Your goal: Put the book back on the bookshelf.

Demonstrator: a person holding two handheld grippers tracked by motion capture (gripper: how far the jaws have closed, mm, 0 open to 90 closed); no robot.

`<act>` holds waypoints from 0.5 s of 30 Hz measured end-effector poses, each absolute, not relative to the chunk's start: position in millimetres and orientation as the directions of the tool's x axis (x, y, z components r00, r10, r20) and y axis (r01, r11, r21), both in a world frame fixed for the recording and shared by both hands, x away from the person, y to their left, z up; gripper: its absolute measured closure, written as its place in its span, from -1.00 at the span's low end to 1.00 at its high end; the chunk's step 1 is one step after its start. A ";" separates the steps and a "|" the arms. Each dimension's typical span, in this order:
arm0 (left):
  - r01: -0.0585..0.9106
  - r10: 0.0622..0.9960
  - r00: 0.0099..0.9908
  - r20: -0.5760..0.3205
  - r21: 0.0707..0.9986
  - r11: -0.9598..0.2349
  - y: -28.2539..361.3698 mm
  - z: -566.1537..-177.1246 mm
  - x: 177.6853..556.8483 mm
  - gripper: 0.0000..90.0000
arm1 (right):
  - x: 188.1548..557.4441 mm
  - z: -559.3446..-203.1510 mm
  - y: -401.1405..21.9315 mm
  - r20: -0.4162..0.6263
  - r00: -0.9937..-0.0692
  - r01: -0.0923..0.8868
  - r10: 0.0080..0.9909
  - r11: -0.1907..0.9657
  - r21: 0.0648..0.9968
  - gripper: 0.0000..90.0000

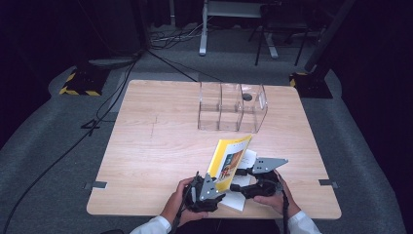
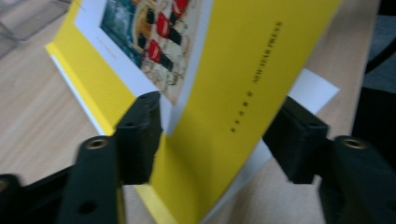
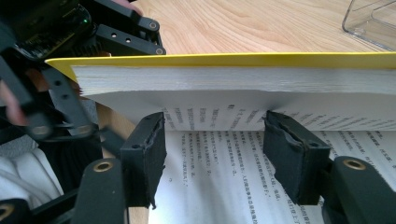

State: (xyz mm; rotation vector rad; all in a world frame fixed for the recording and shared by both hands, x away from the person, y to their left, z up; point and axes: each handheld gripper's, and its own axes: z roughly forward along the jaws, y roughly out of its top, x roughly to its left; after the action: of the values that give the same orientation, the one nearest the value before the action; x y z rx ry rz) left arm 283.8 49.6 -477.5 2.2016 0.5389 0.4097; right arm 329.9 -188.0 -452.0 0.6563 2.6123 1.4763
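A yellow paperback book (image 1: 229, 158) stands half open near the table's front edge, its cover side raised and tilted. My left gripper (image 1: 214, 187) holds that raised part; in the left gripper view the yellow cover (image 2: 224, 93) sits between the two jaws of this gripper (image 2: 219, 135). The right gripper (image 1: 243, 175) reaches in from the right, low over the flat white pages. In the right gripper view it (image 3: 217, 149) stands open over a printed page (image 3: 224, 186), just under the lifted block of pages (image 3: 233, 79).
A clear plastic organizer (image 1: 233, 107) with three compartments stands at the back middle of the wooden table (image 1: 146, 161). Cables and stand feet lie on the grey floor beyond the table.
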 end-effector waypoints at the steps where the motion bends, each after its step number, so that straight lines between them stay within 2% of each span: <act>1: 0.243 0.506 0.857 0.094 0.792 -0.560 51.8 -476.6 285.1 0.05 | 329.9 -452.0 -188.0 0.146 -0.906 0.329 0.397 0.447 0.832 -0.11; 6: 0.195 0.456 0.884 0.105 0.803 -0.563 63.2 -472.3 288.2 0.60 | 330.9 -453.6 -189.1 0.142 -0.902 0.333 0.409 0.446 0.831 -0.12; 11: 0.181 0.455 0.879 0.142 0.783 -0.595 74.8 -468.7 292.7 0.82 | 329.0 -450.6 -195.1 0.139 -0.906 0.321 0.400 0.432 0.843 -0.14; 15: 0.180 0.446 0.884 0.142 0.776 -0.605 89.8 -467.4 300.0 0.84 | 324.3 -444.2 -203.6 0.091 -0.913 0.277 0.397 0.444 0.852 -0.16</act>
State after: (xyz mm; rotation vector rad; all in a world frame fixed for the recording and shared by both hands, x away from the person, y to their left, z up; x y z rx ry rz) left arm 300.0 89.8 -467.4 2.2204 0.4480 0.4102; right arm 324.3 -203.6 -444.2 0.6020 2.5633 1.4769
